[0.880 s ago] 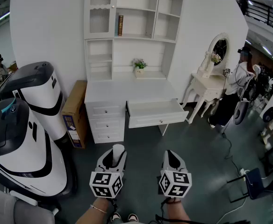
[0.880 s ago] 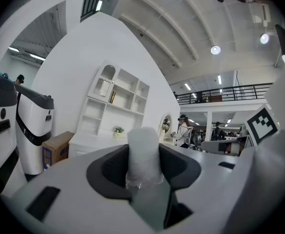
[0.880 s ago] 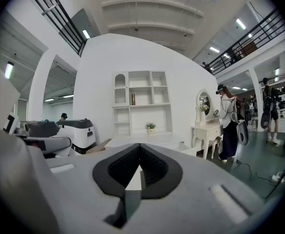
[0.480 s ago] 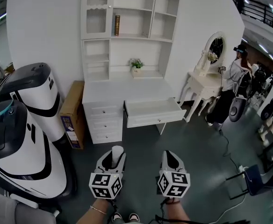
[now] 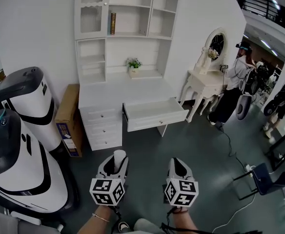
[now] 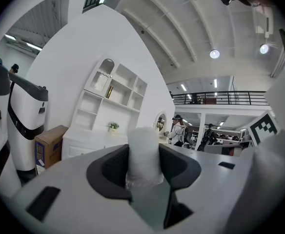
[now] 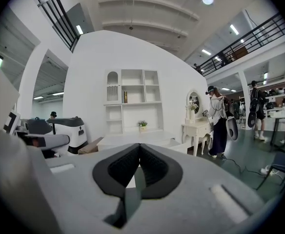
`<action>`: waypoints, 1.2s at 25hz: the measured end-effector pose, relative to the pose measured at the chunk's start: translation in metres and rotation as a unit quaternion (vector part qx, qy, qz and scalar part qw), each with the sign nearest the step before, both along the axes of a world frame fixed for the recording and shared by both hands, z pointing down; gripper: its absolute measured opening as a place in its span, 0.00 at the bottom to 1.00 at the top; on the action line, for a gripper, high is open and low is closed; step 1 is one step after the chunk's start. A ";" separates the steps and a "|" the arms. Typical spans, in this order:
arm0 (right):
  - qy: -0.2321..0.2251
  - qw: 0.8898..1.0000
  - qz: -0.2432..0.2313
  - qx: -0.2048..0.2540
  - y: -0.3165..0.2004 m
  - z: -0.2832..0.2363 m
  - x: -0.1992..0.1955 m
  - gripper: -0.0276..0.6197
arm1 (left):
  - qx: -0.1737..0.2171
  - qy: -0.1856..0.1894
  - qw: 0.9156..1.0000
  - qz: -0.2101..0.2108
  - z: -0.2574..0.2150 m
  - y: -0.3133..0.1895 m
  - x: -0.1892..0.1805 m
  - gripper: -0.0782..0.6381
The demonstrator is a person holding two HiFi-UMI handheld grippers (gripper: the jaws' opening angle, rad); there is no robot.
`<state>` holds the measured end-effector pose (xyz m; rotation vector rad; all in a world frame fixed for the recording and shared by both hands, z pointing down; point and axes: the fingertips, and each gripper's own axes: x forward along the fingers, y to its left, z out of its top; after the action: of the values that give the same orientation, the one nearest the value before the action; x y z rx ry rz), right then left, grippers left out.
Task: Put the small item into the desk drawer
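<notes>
Since the earlier frames we see the desk (image 5: 128, 94) slide left in the head view, with both grippers held low in front of us. Left gripper (image 5: 116, 165) pinches the small item (image 5: 119, 154), a white wrapped roll, upright between its pads, well short of the desk. Right gripper (image 5: 177, 165), also well short of the desk, has its jaws pressed together with nothing in them. Farther on, the drawer (image 5: 154, 116) stands pulled out at the desk's right half.
</notes>
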<state>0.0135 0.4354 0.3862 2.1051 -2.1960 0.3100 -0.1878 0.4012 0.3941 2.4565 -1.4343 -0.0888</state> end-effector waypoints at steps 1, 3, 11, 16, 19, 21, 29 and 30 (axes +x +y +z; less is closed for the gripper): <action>0.000 1.000 0.003 -0.004 -0.001 0.003 0.001 0.05 | -0.004 -0.001 1.000 0.004 0.003 -0.002 0.000 0.35; 0.000 1.000 0.007 -0.012 -0.005 0.006 0.002 0.05 | -0.010 -0.006 1.000 0.011 0.007 -0.005 0.002 0.35; -0.004 1.000 0.005 -0.020 -0.056 0.020 0.013 0.05 | -0.017 -0.016 1.000 0.019 0.019 -0.054 0.015 0.35; -0.005 1.000 -0.007 -0.021 -0.114 0.022 0.027 0.05 | -0.020 -0.019 1.000 0.014 0.022 -0.107 0.032 0.35; -0.002 0.999 -0.019 -0.026 -0.151 0.022 0.037 0.05 | -0.026 -0.015 1.000 0.006 0.023 -0.143 0.044 0.35; 0.000 0.999 -0.026 -0.032 -0.173 0.021 0.044 0.05 | -0.028 -0.012 1.000 0.001 0.022 -0.165 0.053 0.35; 0.000 0.998 -0.038 -0.042 -0.248 0.027 0.086 0.05 | -0.040 -0.001 0.999 -0.018 0.027 -0.241 0.087 0.35; -0.001 0.998 -0.037 -0.043 -0.257 0.027 0.092 0.05 | -0.039 -0.002 0.999 -0.018 0.027 -0.248 0.092 0.35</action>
<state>0.1057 0.1785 0.4132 1.9756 -2.2139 0.3925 -0.0962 0.1530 0.4208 2.3695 -1.4565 -0.0346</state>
